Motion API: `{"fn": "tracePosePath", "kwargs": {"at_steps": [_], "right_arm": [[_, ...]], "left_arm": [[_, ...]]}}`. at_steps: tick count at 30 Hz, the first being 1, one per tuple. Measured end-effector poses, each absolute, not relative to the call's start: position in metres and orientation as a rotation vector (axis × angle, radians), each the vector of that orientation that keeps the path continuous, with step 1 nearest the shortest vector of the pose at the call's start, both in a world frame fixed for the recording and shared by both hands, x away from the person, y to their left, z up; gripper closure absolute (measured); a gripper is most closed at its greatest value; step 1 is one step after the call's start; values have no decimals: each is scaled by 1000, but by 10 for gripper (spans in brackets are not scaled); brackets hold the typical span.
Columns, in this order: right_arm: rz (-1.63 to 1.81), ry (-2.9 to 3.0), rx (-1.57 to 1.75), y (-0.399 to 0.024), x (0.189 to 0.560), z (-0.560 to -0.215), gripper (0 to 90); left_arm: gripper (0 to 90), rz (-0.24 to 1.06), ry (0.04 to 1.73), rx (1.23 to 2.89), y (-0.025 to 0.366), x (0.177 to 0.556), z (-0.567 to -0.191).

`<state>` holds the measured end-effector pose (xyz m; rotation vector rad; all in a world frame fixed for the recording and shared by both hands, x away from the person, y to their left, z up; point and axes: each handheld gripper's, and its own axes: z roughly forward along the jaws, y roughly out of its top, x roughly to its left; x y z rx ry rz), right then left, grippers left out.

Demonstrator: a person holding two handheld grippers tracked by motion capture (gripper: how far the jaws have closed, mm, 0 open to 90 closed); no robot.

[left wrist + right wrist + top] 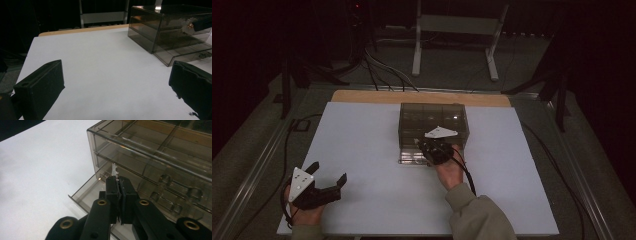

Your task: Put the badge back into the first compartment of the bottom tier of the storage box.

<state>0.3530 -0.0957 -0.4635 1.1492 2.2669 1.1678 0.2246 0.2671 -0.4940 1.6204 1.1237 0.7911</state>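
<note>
Up close, the right hand-held gripper [119, 185] pinches a small silvery piece [114, 170] above the smoky drawer box [160, 157]; the left hand-held gripper [328, 175] gapes, no lettering legible.

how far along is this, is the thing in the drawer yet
Done: the bottom drawer of the smoky clear plastic drawer box stands pulled out. In hand: the right gripper, jaws pressed together, pinches a small silvery item above that open drawer; what it is can't be told. Left: letting go of it and shutting the drawer, likely. The left gripper sits open on the white tabletop, holding nothing.
</note>
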Motion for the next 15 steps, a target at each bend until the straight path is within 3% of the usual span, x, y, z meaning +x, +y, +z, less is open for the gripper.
{"fn": "tracePosePath", "kwargs": {"at_steps": [15], "right_arm": [[1119, 2309, 1138, -83, 357, -474, 879]], "left_arm": [[7, 787, 1123, 1621, 268, 225, -495]]}}
